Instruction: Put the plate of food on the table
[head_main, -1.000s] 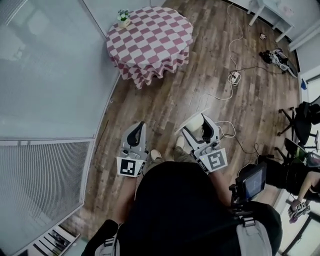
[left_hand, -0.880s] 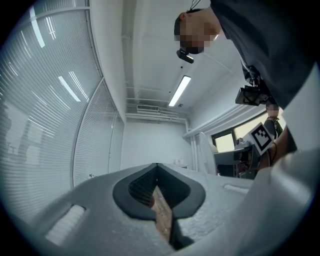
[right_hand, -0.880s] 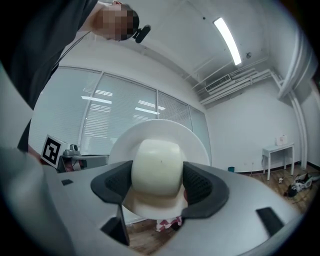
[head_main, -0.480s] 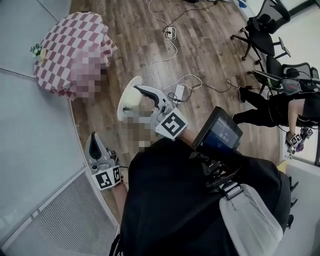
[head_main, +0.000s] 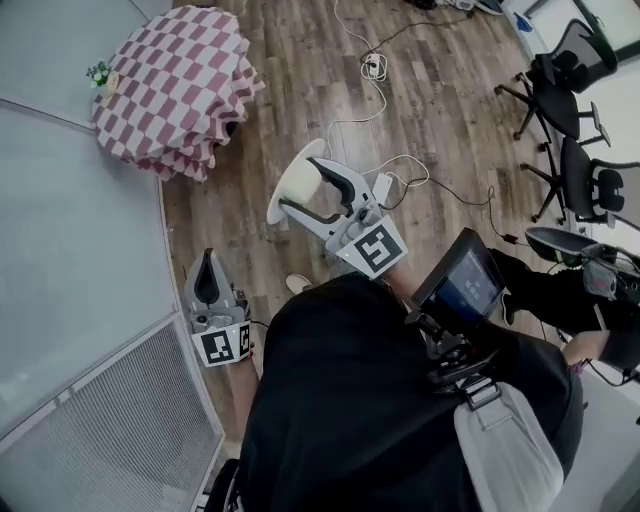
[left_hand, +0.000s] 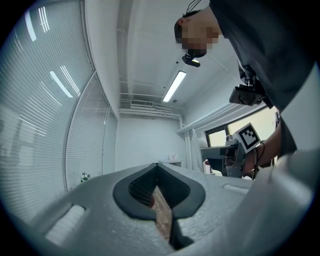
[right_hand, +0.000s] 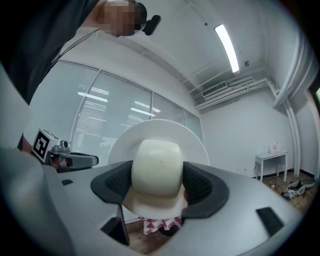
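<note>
Mid-carry, I judge: the right gripper (head_main: 300, 187) clamps the plate (right_hand: 150, 131) of pale food (right_hand: 156, 167), seemingly across the lump itself, well short of the checked table (head_main: 170, 80), the left gripper (head_main: 208, 262) closed and empty farther from it; next comes closing in and lowering it level.

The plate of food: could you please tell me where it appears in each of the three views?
Head view: plate of food upper centre, held by the right gripper.
Left gripper view: probably the small pale shape right of centre.
Right gripper view: dead centre, between the jaws.
Shared landmark: the checked table, upper left in head view, below the plate in right gripper view.
</note>
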